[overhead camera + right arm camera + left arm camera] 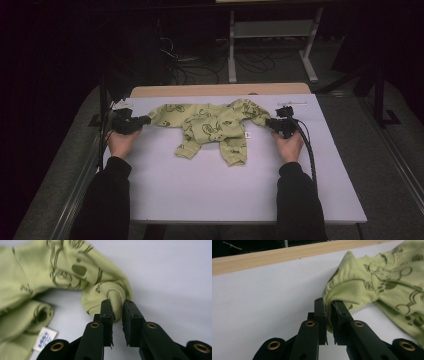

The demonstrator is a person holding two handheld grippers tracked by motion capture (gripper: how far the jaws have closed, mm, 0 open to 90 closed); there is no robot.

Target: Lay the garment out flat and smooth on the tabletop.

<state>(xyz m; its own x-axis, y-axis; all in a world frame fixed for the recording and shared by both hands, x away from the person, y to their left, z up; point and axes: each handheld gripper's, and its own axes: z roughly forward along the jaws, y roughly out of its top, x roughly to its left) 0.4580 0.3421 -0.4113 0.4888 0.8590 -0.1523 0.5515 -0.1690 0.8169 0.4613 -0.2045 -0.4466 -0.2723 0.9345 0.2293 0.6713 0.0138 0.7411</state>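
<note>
Garment: a light green printed baby suit (212, 125) is lying spread on the white tabletop (200, 190), toward the far edge, its two sleeves reaching out to either side and its legs pointing toward the person.
Left gripper: the left gripper (329, 315) is clenching the ribbed cuff of one sleeve (344, 293), the cloth bunching between the jaws; in the high view it is sitting at the garment's left end (142, 121).
Right gripper: the right gripper (117, 311) is pinching the rolled end of the other sleeve (110, 293), with only a small fold of fabric between the jaws; in the high view it is at the right end (272, 123).
Label: a small white tag (44, 338) is lying just beside the cloth.
Likely step: judging from both grips, the suit is probably being stretched flat or lifted.
Risk, right side: the shallow bite may be slipping off if the sleeves are pulled apart.
Risk, left side: uneven pulling could be dragging the body askew or wrinkling it.
Risk, edge: the garment is lying near the wooden far strip (287, 255), so a forward drift could carry it off the white surface.
</note>
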